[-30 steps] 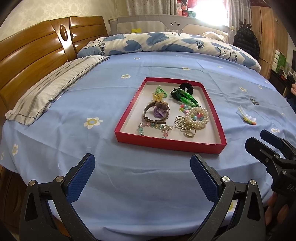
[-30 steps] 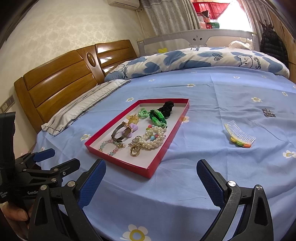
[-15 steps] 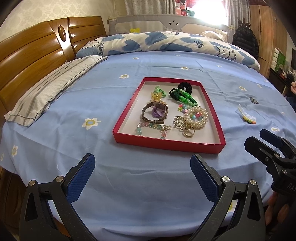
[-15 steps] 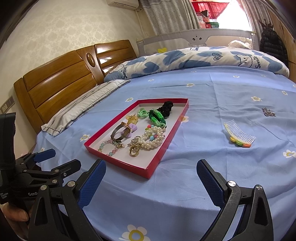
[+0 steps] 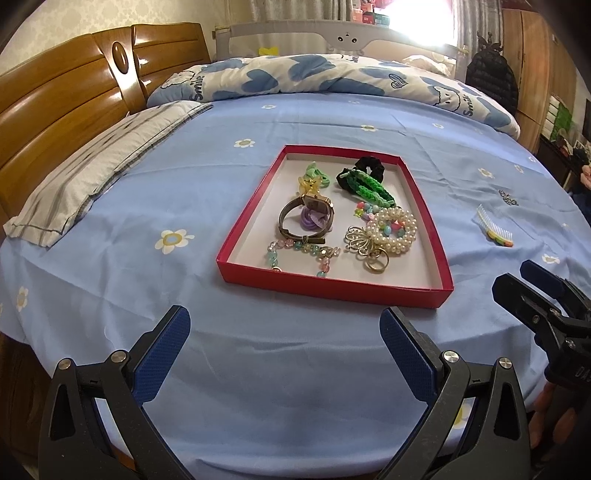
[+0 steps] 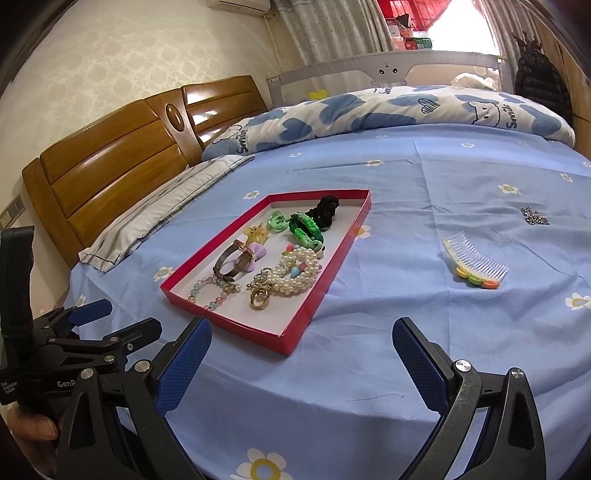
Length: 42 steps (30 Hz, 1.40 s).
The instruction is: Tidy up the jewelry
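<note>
Blue-sheeted bed (image 5: 110,302) carries red tray (image 5: 332,286) of jewelry, long axis near-to-far. Only right view shows air conditioner (image 6: 238,4). Hair comb (image 6: 476,262) lies right of tray. Left hand-held gripper (image 5: 284,332) and right hand-held gripper (image 6: 301,341) both wide, empty.

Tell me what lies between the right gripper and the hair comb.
Nothing but bare blue bedsheet. In the right wrist view, the open right gripper faces the comb across flower-printed fabric; the red tray sits off to the left.
</note>
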Each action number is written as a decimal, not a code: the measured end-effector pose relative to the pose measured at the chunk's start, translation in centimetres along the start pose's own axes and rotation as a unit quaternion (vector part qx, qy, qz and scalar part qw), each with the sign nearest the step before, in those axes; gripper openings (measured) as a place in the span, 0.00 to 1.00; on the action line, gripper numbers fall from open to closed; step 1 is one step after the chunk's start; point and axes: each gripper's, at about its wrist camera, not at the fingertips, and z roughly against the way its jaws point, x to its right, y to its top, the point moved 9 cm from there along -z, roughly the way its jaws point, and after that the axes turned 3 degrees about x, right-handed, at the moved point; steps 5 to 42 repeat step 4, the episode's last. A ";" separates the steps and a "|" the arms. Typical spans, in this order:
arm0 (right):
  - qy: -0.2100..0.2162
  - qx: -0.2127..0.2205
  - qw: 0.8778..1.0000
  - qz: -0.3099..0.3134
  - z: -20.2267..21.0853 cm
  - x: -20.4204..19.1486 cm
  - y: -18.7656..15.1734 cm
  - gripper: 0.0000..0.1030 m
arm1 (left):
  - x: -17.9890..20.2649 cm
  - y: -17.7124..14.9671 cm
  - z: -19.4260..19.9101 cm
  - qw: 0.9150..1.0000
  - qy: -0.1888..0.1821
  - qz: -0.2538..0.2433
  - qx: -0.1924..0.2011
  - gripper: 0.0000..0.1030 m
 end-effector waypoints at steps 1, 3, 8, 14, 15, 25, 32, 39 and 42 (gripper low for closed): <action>0.000 -0.001 1.000 -0.001 0.0 0.0 0.0 0.97 | 0.1 0.1 -0.1 1.000 -0.001 0.000 0.000 1.00; 0.000 -0.002 1.000 -0.003 -0.1 0.2 0.1 0.97 | 0.4 0.2 -0.1 1.000 -0.003 -0.003 0.000 1.00; 0.000 -0.003 1.000 -0.005 -0.2 0.3 0.1 0.97 | 0.6 0.3 -0.2 1.000 -0.005 -0.004 0.000 1.00; 0.000 -0.003 1.000 -0.005 -0.2 0.3 0.1 0.97 | 0.6 0.3 -0.2 1.000 -0.005 -0.004 0.000 1.00; 0.000 -0.003 1.000 -0.005 -0.2 0.3 0.1 0.97 | 0.6 0.3 -0.2 1.000 -0.005 -0.004 0.000 1.00; 0.000 -0.003 1.000 -0.005 -0.2 0.3 0.1 0.97 | 0.6 0.3 -0.2 1.000 -0.005 -0.004 0.000 1.00; 0.000 -0.003 1.000 -0.005 -0.2 0.3 0.1 0.97 | 0.6 0.3 -0.2 1.000 -0.005 -0.004 0.000 1.00; 0.000 -0.003 1.000 -0.005 -0.2 0.3 0.1 0.97 | 0.6 0.3 -0.2 1.000 -0.005 -0.004 0.000 1.00; 0.000 -0.003 1.000 -0.005 -0.2 0.3 0.1 0.97 | 0.6 0.3 -0.2 1.000 -0.005 -0.004 0.000 1.00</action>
